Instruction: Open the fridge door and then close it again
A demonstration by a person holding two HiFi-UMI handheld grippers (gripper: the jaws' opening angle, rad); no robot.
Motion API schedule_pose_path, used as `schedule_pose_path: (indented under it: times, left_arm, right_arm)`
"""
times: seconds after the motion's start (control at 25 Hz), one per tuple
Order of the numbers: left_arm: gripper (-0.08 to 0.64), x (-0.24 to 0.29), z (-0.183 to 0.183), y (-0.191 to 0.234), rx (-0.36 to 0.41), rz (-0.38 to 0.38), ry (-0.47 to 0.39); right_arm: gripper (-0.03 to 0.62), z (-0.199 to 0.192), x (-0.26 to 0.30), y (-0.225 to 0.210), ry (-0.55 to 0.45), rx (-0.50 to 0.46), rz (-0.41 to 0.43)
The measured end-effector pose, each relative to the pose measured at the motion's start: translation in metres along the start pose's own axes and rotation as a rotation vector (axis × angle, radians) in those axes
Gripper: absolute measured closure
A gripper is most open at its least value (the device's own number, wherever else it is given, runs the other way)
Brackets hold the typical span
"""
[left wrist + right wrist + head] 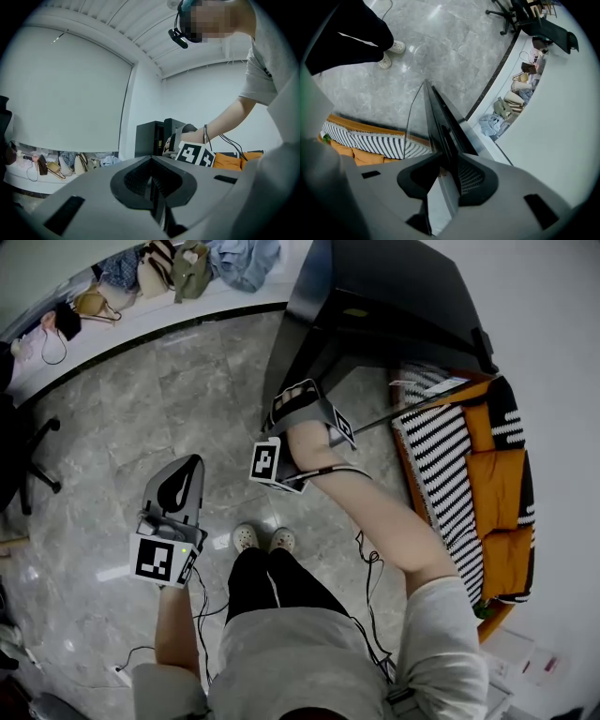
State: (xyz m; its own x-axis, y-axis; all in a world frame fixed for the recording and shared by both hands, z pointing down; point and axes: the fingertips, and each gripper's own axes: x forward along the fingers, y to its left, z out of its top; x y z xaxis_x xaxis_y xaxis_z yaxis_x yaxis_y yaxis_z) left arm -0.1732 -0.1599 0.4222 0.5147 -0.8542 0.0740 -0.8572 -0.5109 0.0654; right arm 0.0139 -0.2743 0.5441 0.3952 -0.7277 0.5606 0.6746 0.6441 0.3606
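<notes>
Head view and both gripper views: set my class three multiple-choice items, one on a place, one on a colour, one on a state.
1. Where is the right gripper? A at the fridge door edge; B over the bags; C beside the shoes.
2. What colour is the fridge? A white; B black; C orange.
3. How do the left gripper fingers stand? A together, empty; B wide apart; C clamped on the door.
Answers: 1 A, the door's edge runs between its fingers. 2 B, its casing shows black in the head view. 3 A, its own view shows the fingers meeting with nothing between.
</notes>
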Motion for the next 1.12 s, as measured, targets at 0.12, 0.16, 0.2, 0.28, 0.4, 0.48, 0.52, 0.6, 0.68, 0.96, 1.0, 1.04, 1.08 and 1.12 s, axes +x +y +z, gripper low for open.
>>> schedule_pose_path:
  times: [0.12,0.16,0.2,0.28,0.4,0.48,0.52,0.6,0.68,0.96,1.0,1.04,1.08,1.12]
  left_arm:
    - [0.546,-0.003,0.0,-0.005,0.001,-0.011,0.001]
    - [0.546,-0.003,0.0,-0.008,0.001,-0.015,0.001]
    - [0.546,-0.004,0.0,-0.01,0.002,-0.019,0.001]
    - [0.546,-0.004,0.0,-0.016,0.005,-0.027,0.001]
    - [0.546,-0.005,0.001,-0.025,0.01,-0.037,-0.001]
    - [0.546,-0.007,0.003,-0.031,0.012,-0.041,-0.003]
    - [0.546,-0.008,0.003,-0.035,0.014,-0.043,-0.004]
    - [0.546,-0.011,0.005,-0.043,0.019,-0.045,-0.006]
    - [0.546,-0.016,0.007,-0.052,0.021,-0.043,-0.008]
    - [0.546,-0.036,0.008,-0.084,0.018,-0.034,-0.009]
    - [0.546,-0.039,0.007,-0.088,0.016,-0.033,-0.007]
    - [0.546,-0.041,0.007,-0.091,0.015,-0.031,-0.007]
    - [0.546,-0.043,0.008,-0.094,0.015,-0.03,-0.007]
    - [0.546,-0.045,0.008,-0.098,0.016,-0.029,-0.008]
  right_arm:
    - [0.476,0.002,-0.01,0.01,-0.016,0.001,-0.02]
    - [0.476,0.003,-0.014,0.013,-0.023,0.004,-0.027]
    - [0.474,0.003,-0.016,0.016,-0.028,0.006,-0.036]
    - [0.474,0.004,-0.022,0.023,-0.035,0.013,-0.056]
    - [0.47,0.005,-0.029,0.032,-0.05,0.028,-0.101]
    - [0.466,0.006,-0.034,0.038,-0.062,0.034,-0.132]
    - [0.466,0.007,-0.036,0.041,-0.068,0.036,-0.143]
    - [0.466,0.007,-0.042,0.047,-0.077,0.037,-0.163]
    - [0.466,0.007,-0.047,0.053,-0.083,0.038,-0.181]
    - [0.466,0.006,-0.063,0.078,-0.107,0.049,-0.247]
    - [0.466,0.006,-0.066,0.081,-0.109,0.05,-0.257]
    - [0.466,0.005,-0.068,0.084,-0.11,0.05,-0.264]
    - [0.466,0.005,-0.07,0.087,-0.113,0.049,-0.268]
    - [0.466,0.005,-0.072,0.09,-0.115,0.05,-0.272]
